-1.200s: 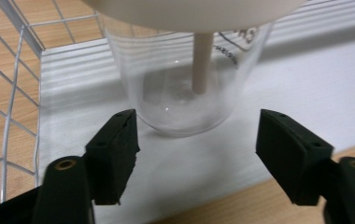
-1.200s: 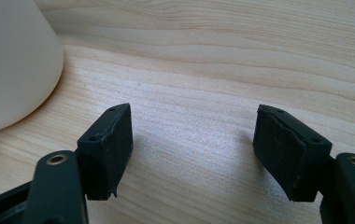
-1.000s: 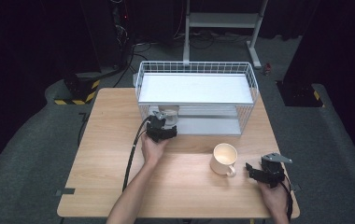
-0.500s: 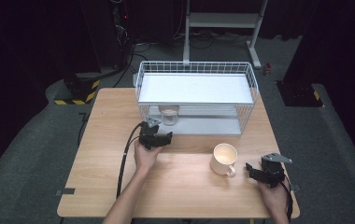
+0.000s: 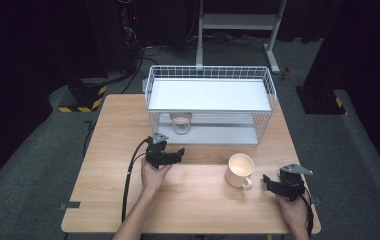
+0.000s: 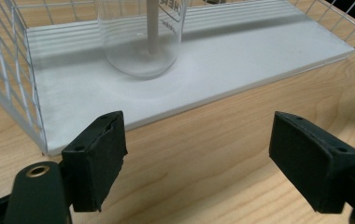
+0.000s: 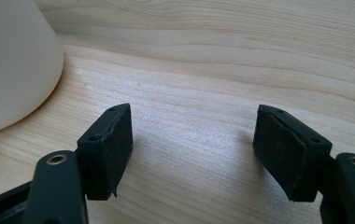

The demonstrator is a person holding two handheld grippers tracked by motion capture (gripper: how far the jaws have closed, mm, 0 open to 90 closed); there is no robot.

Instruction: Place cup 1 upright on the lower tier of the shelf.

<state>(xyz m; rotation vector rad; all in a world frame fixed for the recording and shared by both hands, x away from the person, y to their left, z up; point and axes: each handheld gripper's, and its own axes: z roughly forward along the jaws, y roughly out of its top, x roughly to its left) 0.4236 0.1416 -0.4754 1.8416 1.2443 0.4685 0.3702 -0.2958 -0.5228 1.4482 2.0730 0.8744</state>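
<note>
The left gripper (image 5: 178, 154) has just been opening, nothing between its spread jaws. The glass (image 5: 180, 123) stands just beyond it on the rack's (image 5: 208, 96) lower shelf. Near right, the right gripper (image 5: 269, 182) is spread too, beside the mug (image 5: 240, 170).

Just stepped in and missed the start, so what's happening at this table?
A person works with a gripper in each hand. A clear glass stands on the lower shelf of the white wire rack. The left gripper is on the table in front of it, its jaws having just been opening, with nothing between them. The right gripper rests open beside a cream mug on the table, not touching it.
</note>
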